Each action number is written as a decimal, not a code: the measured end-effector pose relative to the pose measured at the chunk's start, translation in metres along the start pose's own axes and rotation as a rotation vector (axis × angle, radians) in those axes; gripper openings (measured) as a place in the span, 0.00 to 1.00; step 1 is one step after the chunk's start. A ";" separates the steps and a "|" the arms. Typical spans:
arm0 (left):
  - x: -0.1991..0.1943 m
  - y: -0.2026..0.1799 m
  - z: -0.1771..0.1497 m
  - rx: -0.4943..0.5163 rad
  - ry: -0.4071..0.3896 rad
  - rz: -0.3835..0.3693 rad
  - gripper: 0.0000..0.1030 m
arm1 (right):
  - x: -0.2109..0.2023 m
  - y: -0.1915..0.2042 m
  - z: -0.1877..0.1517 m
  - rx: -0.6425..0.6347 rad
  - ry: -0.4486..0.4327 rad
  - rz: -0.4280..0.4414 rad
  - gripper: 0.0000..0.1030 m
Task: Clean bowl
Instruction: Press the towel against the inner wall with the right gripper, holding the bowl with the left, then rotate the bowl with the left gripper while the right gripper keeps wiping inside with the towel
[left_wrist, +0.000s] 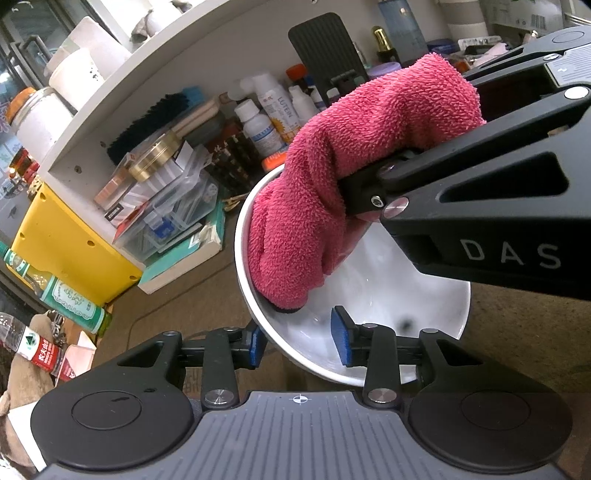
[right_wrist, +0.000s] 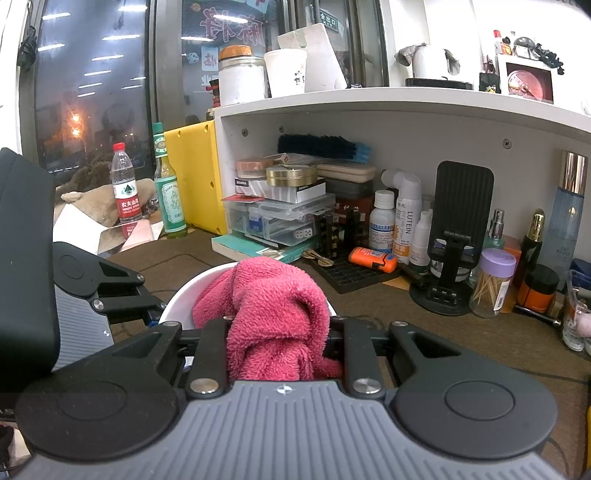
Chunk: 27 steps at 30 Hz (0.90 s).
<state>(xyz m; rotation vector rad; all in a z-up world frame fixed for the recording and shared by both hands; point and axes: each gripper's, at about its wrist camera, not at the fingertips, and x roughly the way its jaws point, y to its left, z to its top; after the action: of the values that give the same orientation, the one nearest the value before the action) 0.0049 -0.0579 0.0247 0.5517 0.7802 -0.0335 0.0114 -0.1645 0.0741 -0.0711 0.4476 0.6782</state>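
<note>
A white bowl (left_wrist: 373, 291) is tilted toward me in the left wrist view. My left gripper (left_wrist: 301, 341) is shut on its near rim, one blue pad outside and one inside. My right gripper (right_wrist: 279, 332) is shut on a pink terry cloth (left_wrist: 314, 206) and presses it against the bowl's inner left wall. A small dark spot (left_wrist: 407, 324) sits on the bowl's inside near the bottom. In the right wrist view the cloth (right_wrist: 273, 310) hides most of the bowl (right_wrist: 188, 291).
A brown desk mat (right_wrist: 461, 332) lies under the bowl. Behind it a white shelf (right_wrist: 406, 99) holds stacked boxes (right_wrist: 280, 210), bottles (right_wrist: 406, 218), a phone stand (right_wrist: 454, 258) and a toothpick jar (right_wrist: 493, 282). A yellow box (left_wrist: 70, 240) and drink bottles (right_wrist: 125, 184) stand left.
</note>
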 end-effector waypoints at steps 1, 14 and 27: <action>0.000 0.000 -0.001 -0.001 -0.002 -0.001 0.38 | 0.000 0.000 0.000 0.000 0.000 0.000 0.24; 0.002 0.003 -0.011 -0.099 -0.021 -0.037 0.39 | -0.007 0.021 -0.029 -0.209 0.086 -0.160 0.23; 0.018 0.020 -0.024 -0.438 -0.031 -0.139 0.57 | -0.031 -0.017 -0.050 0.159 0.092 -0.026 0.24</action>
<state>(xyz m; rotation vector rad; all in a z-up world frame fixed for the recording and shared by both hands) 0.0068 -0.0261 0.0082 0.0816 0.7658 0.0012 -0.0186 -0.2064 0.0406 0.0419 0.5865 0.6134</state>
